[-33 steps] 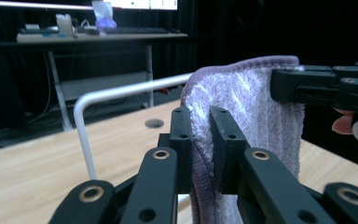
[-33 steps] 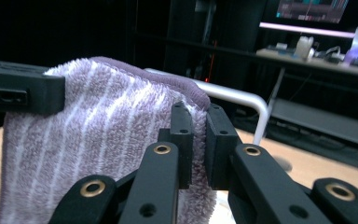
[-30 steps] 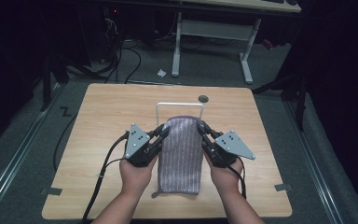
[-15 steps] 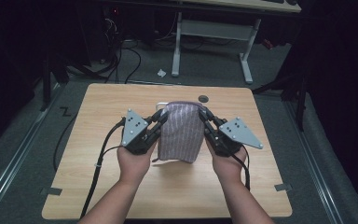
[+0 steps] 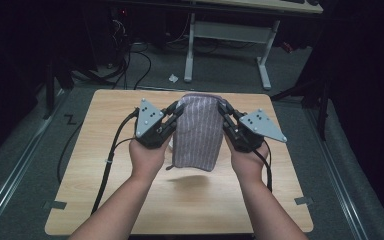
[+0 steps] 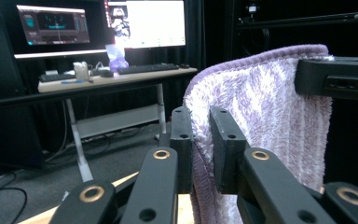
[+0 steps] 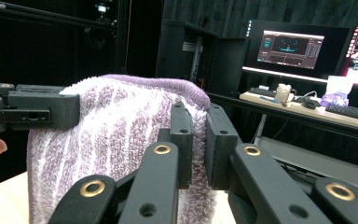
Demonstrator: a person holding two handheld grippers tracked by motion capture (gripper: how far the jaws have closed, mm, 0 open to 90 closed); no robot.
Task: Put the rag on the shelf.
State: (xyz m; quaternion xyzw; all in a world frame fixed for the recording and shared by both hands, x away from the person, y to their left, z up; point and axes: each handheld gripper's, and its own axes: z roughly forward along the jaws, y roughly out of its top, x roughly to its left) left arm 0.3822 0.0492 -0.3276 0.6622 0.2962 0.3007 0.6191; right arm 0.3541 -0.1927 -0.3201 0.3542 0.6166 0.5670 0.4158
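A purple-and-white striped towel (image 5: 198, 132) hangs in the air above the wooden table (image 5: 100, 165), stretched between both grippers. My left gripper (image 5: 176, 109) is shut on the towel's top left corner, and my right gripper (image 5: 223, 108) is shut on its top right corner. In the left gripper view the towel (image 6: 270, 116) runs between the jaws, with the other gripper (image 6: 335, 78) clamped on the far corner. The right gripper view has the towel (image 7: 121, 135) pinched at its edge between the jaws, and the other gripper (image 7: 32, 111) at the left.
A white-legged desk (image 5: 230, 35) stands on the floor beyond the table, with cables (image 5: 135, 60) on the carpet. Monitors (image 6: 102, 23) and a keyboard sit on a desk in the background. Black cables trail from the left gripper over the table's left side.
Both grippers have lifted the towel off the table and carried it up and away from the person. It now hangs free with its lower edge above the tabletop.
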